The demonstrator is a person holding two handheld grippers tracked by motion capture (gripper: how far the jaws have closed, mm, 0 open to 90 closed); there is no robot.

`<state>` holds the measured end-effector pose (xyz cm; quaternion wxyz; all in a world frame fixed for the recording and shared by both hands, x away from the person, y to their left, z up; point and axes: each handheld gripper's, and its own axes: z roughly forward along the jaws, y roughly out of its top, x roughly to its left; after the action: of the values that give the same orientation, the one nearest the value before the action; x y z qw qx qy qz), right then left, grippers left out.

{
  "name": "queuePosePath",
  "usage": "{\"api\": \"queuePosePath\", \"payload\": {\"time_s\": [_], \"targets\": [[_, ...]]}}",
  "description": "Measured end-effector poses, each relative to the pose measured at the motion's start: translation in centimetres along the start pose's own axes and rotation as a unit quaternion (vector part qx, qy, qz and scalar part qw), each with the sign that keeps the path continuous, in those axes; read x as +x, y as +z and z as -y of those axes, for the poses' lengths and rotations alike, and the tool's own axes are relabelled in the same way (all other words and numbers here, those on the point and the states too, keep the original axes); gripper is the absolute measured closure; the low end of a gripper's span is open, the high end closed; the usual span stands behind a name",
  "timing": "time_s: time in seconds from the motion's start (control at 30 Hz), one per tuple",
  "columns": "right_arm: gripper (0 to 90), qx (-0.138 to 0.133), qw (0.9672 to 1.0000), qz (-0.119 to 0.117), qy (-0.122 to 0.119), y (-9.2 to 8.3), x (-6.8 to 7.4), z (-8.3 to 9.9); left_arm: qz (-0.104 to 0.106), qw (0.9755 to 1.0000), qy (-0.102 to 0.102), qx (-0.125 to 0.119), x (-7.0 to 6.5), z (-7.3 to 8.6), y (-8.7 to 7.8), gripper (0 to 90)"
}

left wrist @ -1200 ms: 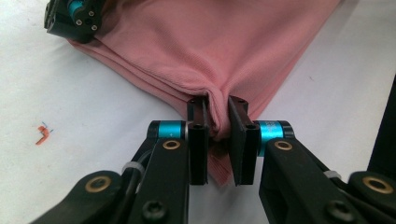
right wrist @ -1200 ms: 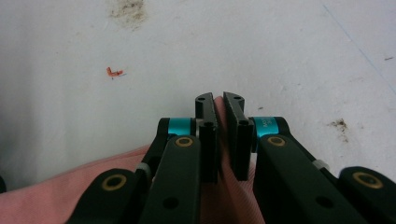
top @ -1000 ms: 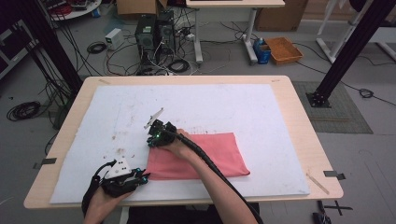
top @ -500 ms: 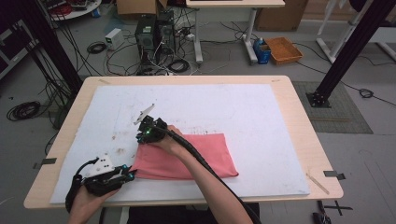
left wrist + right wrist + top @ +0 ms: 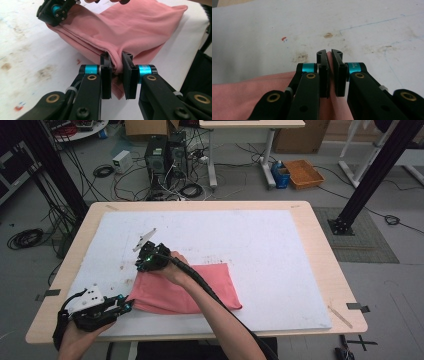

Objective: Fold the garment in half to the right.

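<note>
The left gripper (image 5: pixel 116 75) is clenched on a bunched corner of the pink cloth (image 5: pixel 130 30), the fabric pinched between its pads just above the white mat (image 5: pixel 32 50). In the high view this gripper (image 5: pixel 122 306) sits near the mat's front left corner, at the cloth's (image 5: pixel 200 287) near left corner. The right gripper (image 5: pixel 329 72) is clamped on the cloth's (image 5: pixel 242 97) far left corner, a thin fold caught between its jaws. From above, that gripper (image 5: pixel 141 265) lies left of the mat's middle. The cloth stretches between both grips, its right half lying flat on the mat (image 5: pixel 260 245), toward the front edge of the wooden table (image 5: pixel 320 240).
</note>
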<state>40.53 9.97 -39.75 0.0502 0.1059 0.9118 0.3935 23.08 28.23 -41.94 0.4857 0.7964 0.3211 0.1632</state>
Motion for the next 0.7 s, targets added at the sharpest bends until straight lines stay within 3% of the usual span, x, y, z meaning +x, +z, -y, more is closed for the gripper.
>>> {"api": "queuePosePath", "payload": {"time_s": [0.27,0.43,0.7], "targets": [[85.4,-0.011,0.9999,0.004,-0.003,-3.1,-0.8,1.6,0.031,0.9989,-0.006,-0.036,-1.9,-1.1,2.5,79.3],[85.4,-0.012,0.9997,0.017,-0.008,-5.5,-1.4,2.8,0.045,0.9981,0.004,-0.04,-3.5,-2.6,4.9,79.3],[85.4,-0.012,0.9993,0.033,0.01,-8.7,-2.8,5.9,0.06,0.9975,0.019,-0.034,-5.8,-4.7,8.9,79.1]]}}
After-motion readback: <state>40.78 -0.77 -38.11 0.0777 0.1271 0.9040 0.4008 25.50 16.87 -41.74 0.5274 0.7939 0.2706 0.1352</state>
